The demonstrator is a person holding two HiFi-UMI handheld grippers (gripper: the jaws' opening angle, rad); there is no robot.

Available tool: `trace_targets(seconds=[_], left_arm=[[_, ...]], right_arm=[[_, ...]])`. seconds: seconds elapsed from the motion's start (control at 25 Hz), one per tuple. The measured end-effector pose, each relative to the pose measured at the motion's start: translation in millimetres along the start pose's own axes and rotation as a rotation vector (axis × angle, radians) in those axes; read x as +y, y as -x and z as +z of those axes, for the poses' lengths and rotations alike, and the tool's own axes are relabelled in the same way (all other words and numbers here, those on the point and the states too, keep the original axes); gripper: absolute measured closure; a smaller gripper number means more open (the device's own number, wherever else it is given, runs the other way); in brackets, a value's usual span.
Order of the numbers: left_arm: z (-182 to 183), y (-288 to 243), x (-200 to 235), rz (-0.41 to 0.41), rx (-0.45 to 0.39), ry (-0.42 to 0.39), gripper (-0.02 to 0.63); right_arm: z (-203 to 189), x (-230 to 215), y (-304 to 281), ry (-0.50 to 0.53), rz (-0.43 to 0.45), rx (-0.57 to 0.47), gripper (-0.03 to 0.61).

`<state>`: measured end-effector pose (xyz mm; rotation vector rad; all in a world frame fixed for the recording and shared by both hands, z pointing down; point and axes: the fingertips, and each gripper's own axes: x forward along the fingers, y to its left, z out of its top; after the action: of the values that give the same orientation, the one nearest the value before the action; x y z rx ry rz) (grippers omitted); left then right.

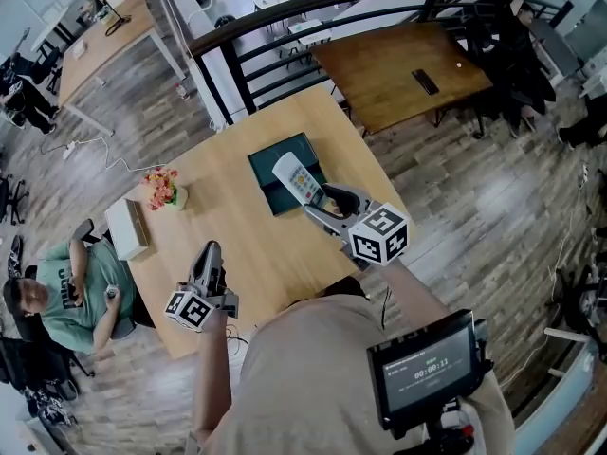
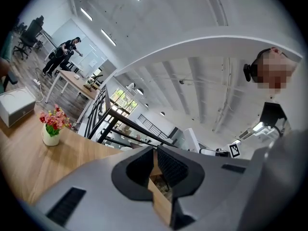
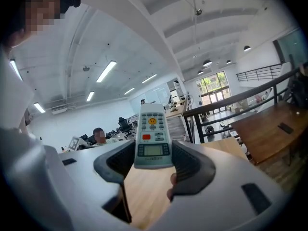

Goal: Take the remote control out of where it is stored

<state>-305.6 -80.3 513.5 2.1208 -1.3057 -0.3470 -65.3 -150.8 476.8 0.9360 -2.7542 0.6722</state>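
A white remote control [image 1: 297, 180] with a yellow button and a small screen stands out from my right gripper [image 1: 316, 200], which is shut on its lower end; in the right gripper view the remote [image 3: 153, 134] sits upright between the two dark pads of the right gripper [image 3: 153, 159]. It hangs just above a dark green open box [image 1: 265, 176] on the wooden table [image 1: 228, 235]. My left gripper [image 1: 209, 251] is over the table's near left part, away from the box. In its own view the left gripper [image 2: 155, 166] is shut, with nothing between the jaws.
A small pot of red flowers [image 1: 162, 189] and a white box [image 1: 126, 227] stand at the table's left edge. A person [image 1: 57, 292] sits beside that edge. A black railing [image 1: 285, 36] runs behind the table, with another wooden table [image 1: 398, 69] beyond it.
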Motion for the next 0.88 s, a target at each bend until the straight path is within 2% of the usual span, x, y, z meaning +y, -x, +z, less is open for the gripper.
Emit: trace_targets(seconds=[0.4,0.6,0.88], left_arm=[[-27.2,5.3,12.6,0.005,0.082,0.002,0.606],[-37.8,1.4,17.7,0.037,0.098,0.010,0.606],[-58.0,4.4,26.9,0.070,0.110,0.024,0.606]], right_arm=[[-59.3,-7.1,-2.4,-0.096,-0.032,0.095,0.331],[-77.3,-14.5,-6.4,-0.124,-0.020,0.133,0.331],[-100.9,-24.1,-9.5,-0.109,-0.015,0.177,0.331]])
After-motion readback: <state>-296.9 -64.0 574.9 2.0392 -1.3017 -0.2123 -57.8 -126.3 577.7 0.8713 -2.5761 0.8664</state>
